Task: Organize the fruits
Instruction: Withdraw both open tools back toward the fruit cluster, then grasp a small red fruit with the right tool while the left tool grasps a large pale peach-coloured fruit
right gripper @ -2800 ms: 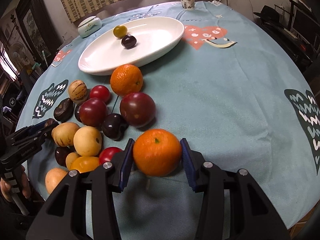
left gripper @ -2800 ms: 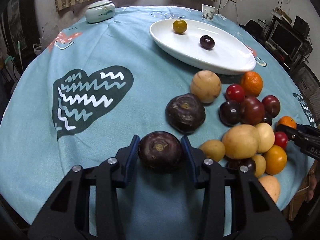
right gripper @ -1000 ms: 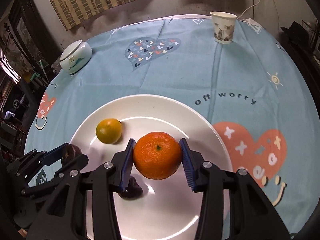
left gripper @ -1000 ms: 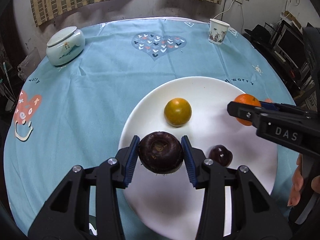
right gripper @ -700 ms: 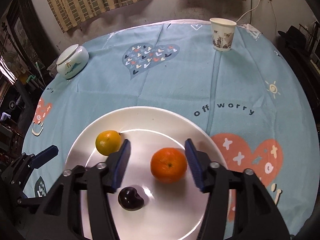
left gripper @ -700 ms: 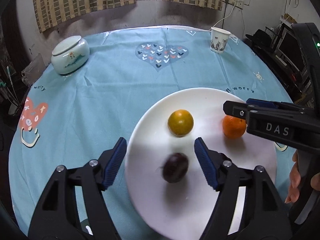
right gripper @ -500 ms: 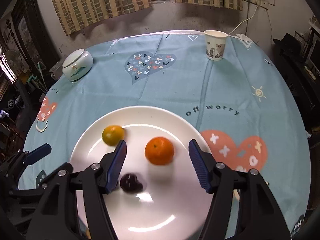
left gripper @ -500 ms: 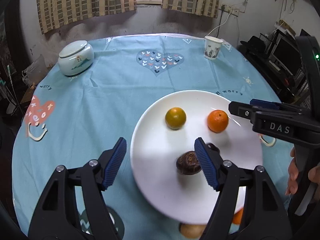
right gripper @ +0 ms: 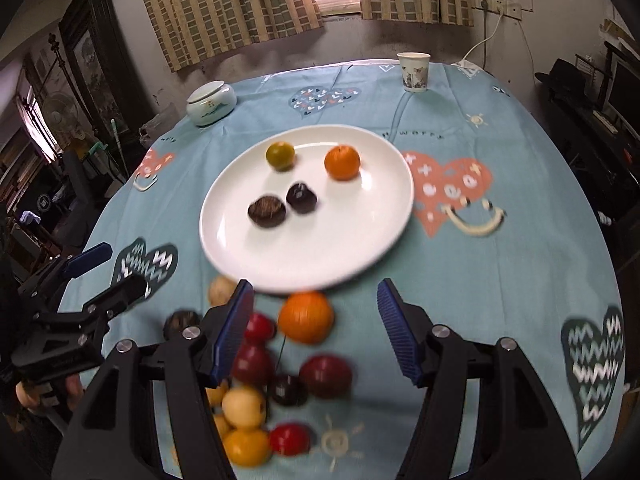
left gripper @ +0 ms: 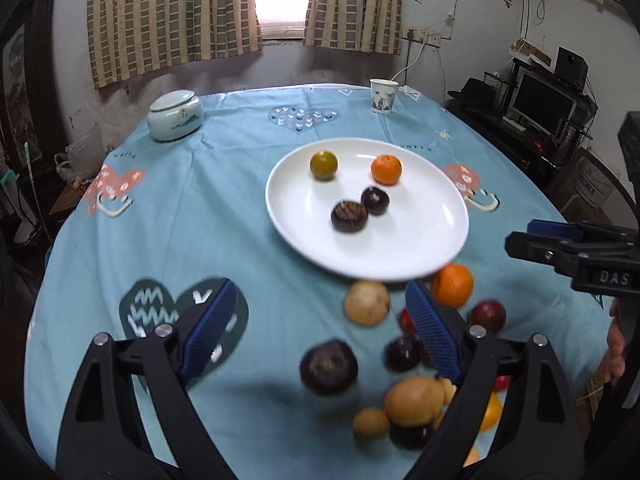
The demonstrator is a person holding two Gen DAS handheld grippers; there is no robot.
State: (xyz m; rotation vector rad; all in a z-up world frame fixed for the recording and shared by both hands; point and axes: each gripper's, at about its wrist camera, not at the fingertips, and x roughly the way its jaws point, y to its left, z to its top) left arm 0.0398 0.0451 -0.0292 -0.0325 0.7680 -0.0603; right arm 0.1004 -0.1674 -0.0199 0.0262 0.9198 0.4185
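Both the left hand-held gripper (left gripper: 316,320) and right hand-held gripper (right gripper: 316,320) gape wide, holding nothing. On the round white ceramic plate (left gripper: 420,248) lie four fruits; a loose fruit pile (right gripper: 276,376) sits just beside its near rim.

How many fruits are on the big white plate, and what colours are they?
On the white plate:
Orange fruit: 1
Yellow-green fruit: 1
Dark purple plum: 1
Dark brown round fruit: 1
Total: 4
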